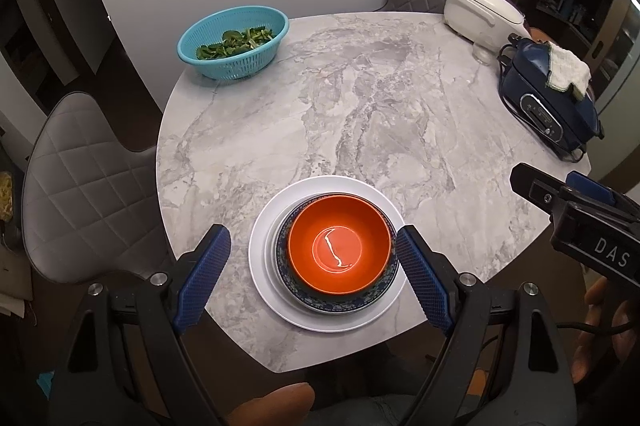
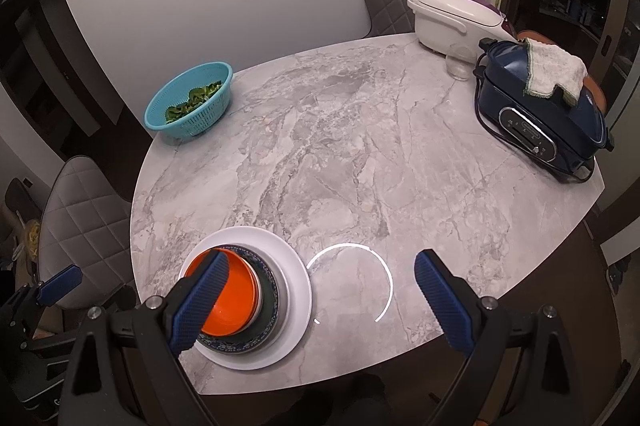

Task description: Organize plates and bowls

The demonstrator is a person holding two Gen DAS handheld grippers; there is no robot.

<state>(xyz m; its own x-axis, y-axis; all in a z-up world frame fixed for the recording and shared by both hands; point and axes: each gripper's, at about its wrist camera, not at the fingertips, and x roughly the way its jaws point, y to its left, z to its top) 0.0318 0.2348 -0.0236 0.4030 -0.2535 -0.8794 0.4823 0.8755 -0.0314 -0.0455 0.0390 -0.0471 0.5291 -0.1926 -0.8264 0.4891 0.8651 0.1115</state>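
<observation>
The orange bowl [image 1: 339,251] sat nested in a blue patterned bowl [image 1: 320,300] on a white plate [image 1: 264,266], near the bench's [image 1: 360,106] near edge. Both the left hand-held gripper [image 1: 313,270] and the right hand-held gripper [image 2: 320,300] hung released and empty. Stacking looked done; withdrawing seemed next. The bench middle lay open, though the stack's nearness to the edge warranted care.

Bare marble table [image 2: 360,154] between colander [image 2: 190,102], appliances [image 2: 544,114] and stacked dishes [image 2: 248,298].
</observation>
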